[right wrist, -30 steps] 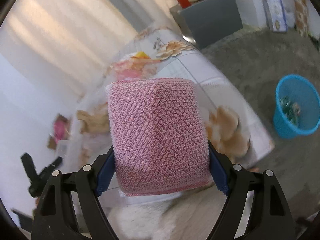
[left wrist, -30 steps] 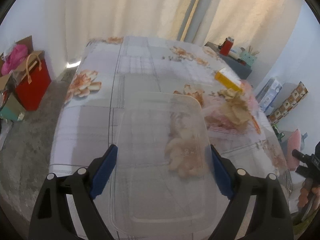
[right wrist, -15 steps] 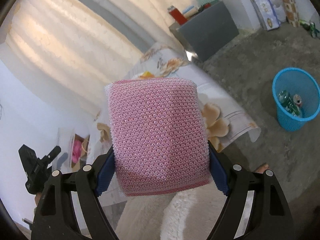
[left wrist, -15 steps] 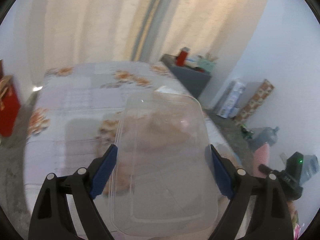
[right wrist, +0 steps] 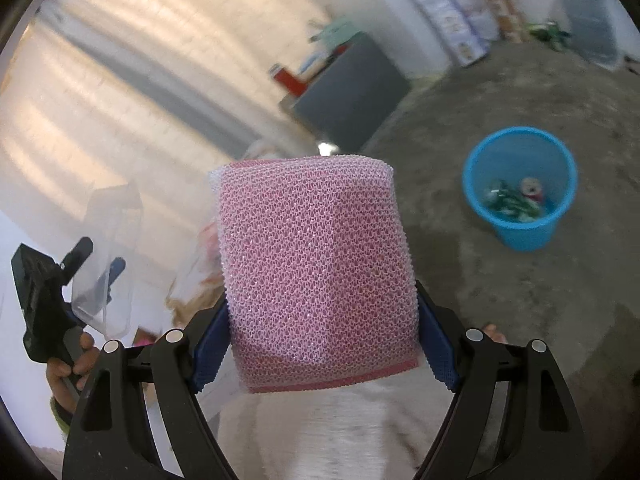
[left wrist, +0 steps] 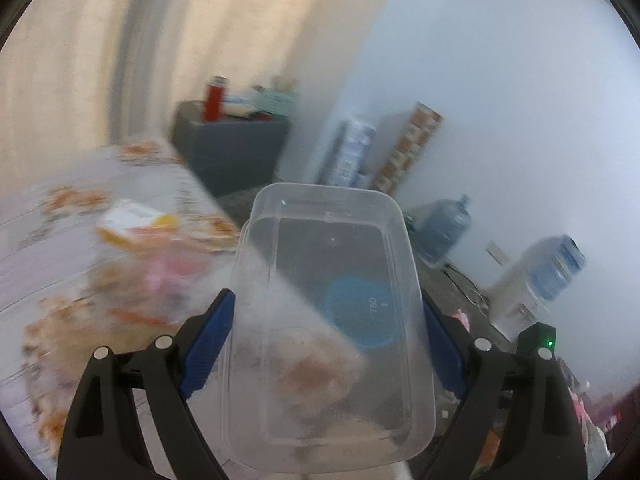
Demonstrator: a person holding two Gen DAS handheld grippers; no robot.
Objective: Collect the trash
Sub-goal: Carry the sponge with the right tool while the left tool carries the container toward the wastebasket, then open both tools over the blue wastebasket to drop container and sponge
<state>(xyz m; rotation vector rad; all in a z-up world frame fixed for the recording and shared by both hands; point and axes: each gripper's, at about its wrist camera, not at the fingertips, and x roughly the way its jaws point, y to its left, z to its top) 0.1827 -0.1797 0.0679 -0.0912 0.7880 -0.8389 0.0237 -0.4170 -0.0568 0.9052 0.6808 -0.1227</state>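
Gripping pink sponge [right wrist: 318, 268] between right tool [right wrist: 320, 344] fingers.

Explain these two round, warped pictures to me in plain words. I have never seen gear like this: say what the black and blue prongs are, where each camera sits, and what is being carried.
There is no robot here. A person holds a pair of hand tongs in each hand, and a wide-angle camera on each one looks forward along its two black arms with blue pads, which is why the pictures bulge.

In the left wrist view, the left tongs are shut on a clear plastic container. Behind it, blurred, is a table with a flowered cloth with wrappers still on it.

In the right wrist view, the right tongs are shut on a pink foam net sleeve. On the concrete floor stands a blue bin with some rubbish already inside. At the left edge you see the person's hand holding the other tool.
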